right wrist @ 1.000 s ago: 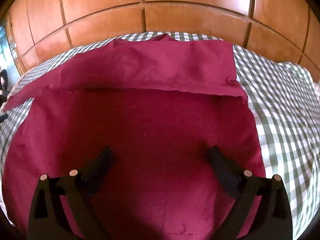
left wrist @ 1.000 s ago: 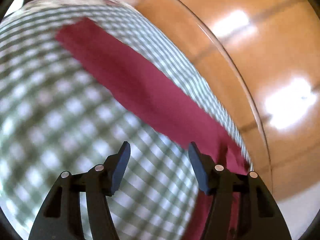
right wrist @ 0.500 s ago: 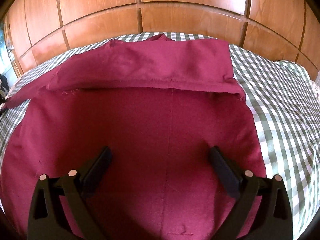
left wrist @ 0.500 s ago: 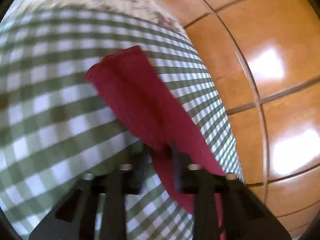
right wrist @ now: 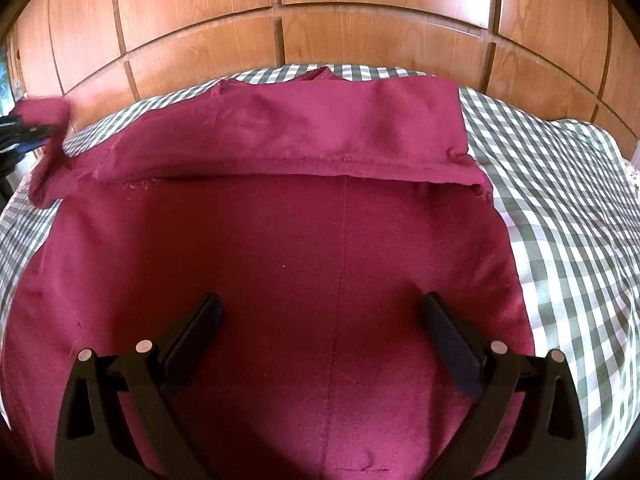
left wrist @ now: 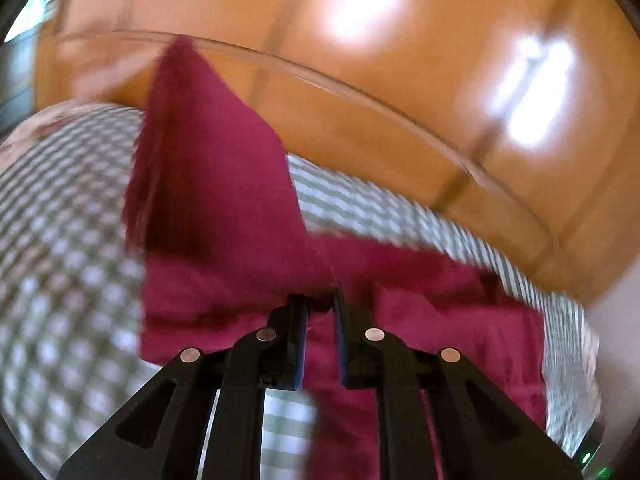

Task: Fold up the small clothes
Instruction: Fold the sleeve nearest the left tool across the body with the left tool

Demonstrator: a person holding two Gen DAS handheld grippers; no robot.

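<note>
Maroon garment (right wrist: 304, 272) — spread on bed (right wrist: 560, 208); left gripper (left wrist: 320, 308) pinching its lifted sleeve for folding, right gripper (right wrist: 320, 320) wide, empty — hovering.

1 maroon garment (right wrist: 280, 264), 2 grippers, 1 checked cloth (right wrist: 560, 208)

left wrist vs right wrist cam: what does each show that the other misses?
Left wrist only: the left gripper, jaws nearly together and pinching a corner of the dark red fabric garment, which stands lifted above the bed; the view is motion-blurred.

Right wrist only: the right gripper, jaws wide open with nothing between them, over the garment's flat body, plus the folded-over far band and centre seam.

Both: the garment, the green-and-white checked bed cover, and the glossy wooden panel wall.
</note>
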